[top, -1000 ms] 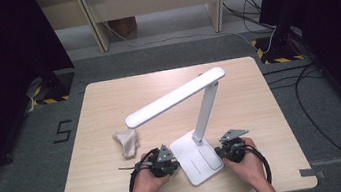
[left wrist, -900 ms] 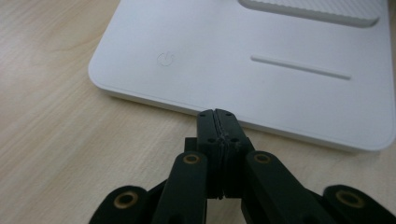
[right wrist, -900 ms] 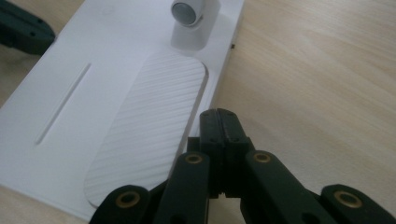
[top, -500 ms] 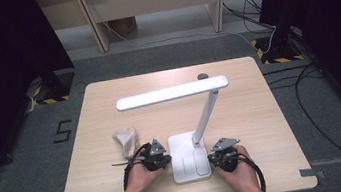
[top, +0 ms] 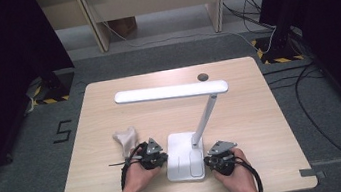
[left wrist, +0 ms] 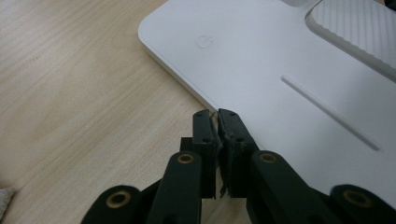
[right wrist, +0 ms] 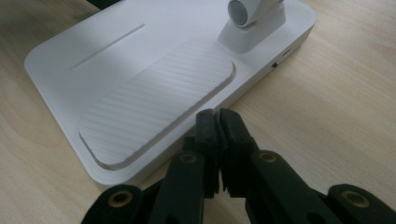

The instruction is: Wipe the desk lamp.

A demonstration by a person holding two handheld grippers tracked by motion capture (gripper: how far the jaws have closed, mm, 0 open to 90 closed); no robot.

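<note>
A: High view: a white desk lamp [top: 182,124] stands near the front edge of the tabletop [top: 262,113], its base [top: 185,157] flat between the two hands.

B: Which way does it point?

A: The long head bar [top: 170,92] lies level, its long axis running across the tabletop, left to right, reaching out to the left of the base. The stem [top: 205,119] leans up and to the right from the base's back corner.

B: And the grippers?

A: The left gripper [left wrist: 215,122] sits at the base's left edge, jaws almost together with nothing between them, having just parted slightly. The right gripper [right wrist: 215,120] meets the base's right edge the same way. A crumpled cloth [top: 125,136] lies left of the base.
</note>
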